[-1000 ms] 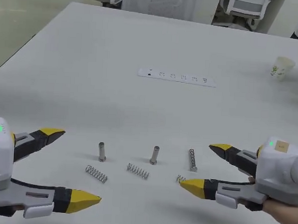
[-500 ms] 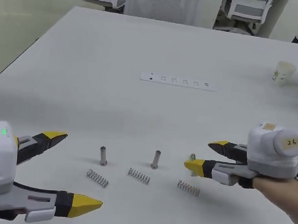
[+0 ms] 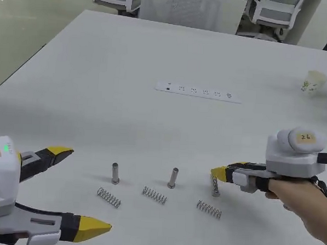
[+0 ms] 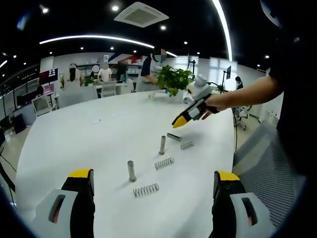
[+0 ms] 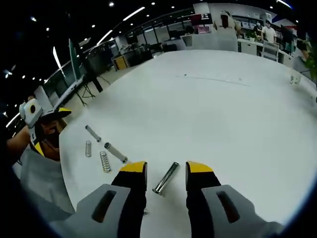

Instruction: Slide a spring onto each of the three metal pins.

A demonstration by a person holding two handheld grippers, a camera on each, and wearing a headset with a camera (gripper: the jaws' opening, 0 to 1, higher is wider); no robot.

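Observation:
Three metal pins are in a row on the white table: left pin point(image 3: 115, 173), middle pin point(image 3: 174, 178), right pin point(image 3: 215, 185). The left and middle ones stand upright; the right pin point(image 4: 174, 137) looks tipped on its side. A spring lies in front of each: point(image 3: 108, 197), point(image 3: 154, 195), point(image 3: 209, 209). My right gripper point(image 5: 166, 168) is open, its jaws on either side of the right pin point(image 5: 166, 177) with gaps showing. My left gripper point(image 3: 78, 188) is wide open at the near left, holding nothing and well short of the left pin point(image 4: 131, 171).
A white power strip point(image 3: 198, 92) lies mid-table beyond the pins. A paper cup point(image 3: 314, 81) stands at the far right. Office chairs point(image 3: 271, 10) line the far edge. People stand in the background.
My right gripper has moved left to the right pin and rolled over, its jaws narrowing to either side of it. The left gripper has barely moved.

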